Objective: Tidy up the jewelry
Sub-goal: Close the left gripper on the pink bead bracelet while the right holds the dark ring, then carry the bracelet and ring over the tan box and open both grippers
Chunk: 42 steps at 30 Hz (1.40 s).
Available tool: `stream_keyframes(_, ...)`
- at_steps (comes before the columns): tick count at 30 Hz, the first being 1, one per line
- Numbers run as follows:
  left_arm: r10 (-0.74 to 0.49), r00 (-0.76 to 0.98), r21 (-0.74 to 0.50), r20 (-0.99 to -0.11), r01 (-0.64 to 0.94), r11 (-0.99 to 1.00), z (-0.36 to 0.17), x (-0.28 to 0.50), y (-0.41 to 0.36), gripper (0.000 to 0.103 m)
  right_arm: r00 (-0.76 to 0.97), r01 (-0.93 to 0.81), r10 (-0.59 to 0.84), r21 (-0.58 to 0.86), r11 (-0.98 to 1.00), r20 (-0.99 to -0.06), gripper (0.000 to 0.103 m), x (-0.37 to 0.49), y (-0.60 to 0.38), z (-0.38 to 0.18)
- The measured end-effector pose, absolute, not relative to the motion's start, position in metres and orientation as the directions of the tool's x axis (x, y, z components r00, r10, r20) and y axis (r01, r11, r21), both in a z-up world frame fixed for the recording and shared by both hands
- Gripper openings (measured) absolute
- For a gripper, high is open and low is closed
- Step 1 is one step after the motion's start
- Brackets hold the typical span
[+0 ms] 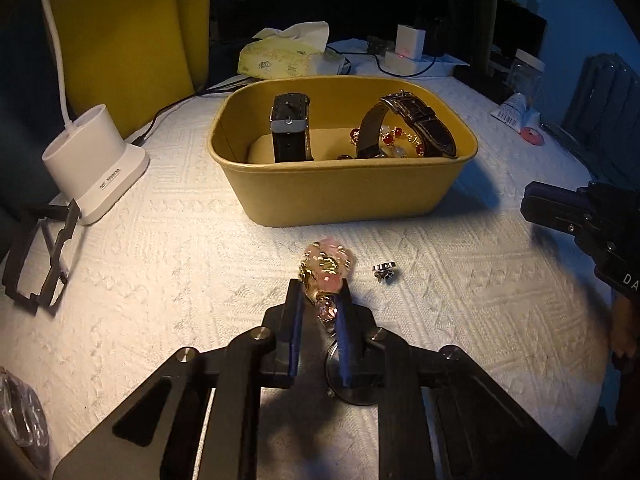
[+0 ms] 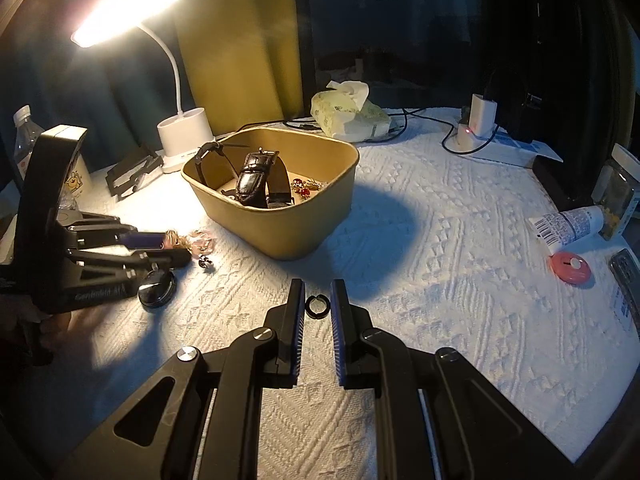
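Observation:
My left gripper (image 1: 320,292) is shut on a pink and gold bead bracelet (image 1: 326,266), just above the white cloth in front of the tan bowl (image 1: 280,196). The bowl holds two dark watches (image 1: 290,128) and red bead jewelry (image 1: 390,138). A small silver earring (image 1: 383,270) lies right of the bracelet. My right gripper (image 2: 317,294) is open with a small black ring (image 2: 317,305) on the cloth between its fingertips. The left gripper (image 2: 176,246) shows at the left of the right wrist view with the bracelet (image 2: 192,240).
A white desk lamp base (image 1: 94,168) and a black folding stand (image 1: 40,256) stand left. A tissue pack (image 1: 288,56) and charger (image 1: 408,46) lie behind the bowl. A round black disc (image 2: 157,286) lies under the left gripper. A tube (image 2: 568,224), jar (image 2: 616,196) and pink disc (image 2: 571,266) lie right.

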<state>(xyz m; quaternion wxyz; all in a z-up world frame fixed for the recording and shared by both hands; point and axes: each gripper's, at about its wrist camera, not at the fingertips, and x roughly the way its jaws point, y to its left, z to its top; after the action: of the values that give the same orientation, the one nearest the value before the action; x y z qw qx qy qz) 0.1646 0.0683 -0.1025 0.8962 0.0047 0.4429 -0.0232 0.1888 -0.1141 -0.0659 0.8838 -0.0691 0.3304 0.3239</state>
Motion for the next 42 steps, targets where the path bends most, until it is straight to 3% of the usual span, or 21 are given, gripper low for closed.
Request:
stream_keyframes(2, -0.037, 0.611, -0.009, -0.791, 0.049, 0.999, -0.102, 0.162, 0.068, 0.010, 0.575, -0.622, 0.530, 0.089, 0.778, -0.624, 0.012, 0.186, -0.113, -0.063)
stream_keyframes(24, -0.049, 0.808, -0.050, -0.587, 0.024, 0.998, -0.008, 0.120, 0.066, 0.010, 0.632, -0.655, 0.566, 0.025, 0.755, -0.529, 0.012, 0.168, -0.106, -0.017)
stream_keyframes(42, -0.014, 0.822, -0.011, -0.570, 0.010, 1.000, -0.009, 0.187, 0.100, 0.010, 0.642, -0.670, 0.583, 0.006, 0.743, -0.498, 0.012, 0.216, -0.081, -0.006)
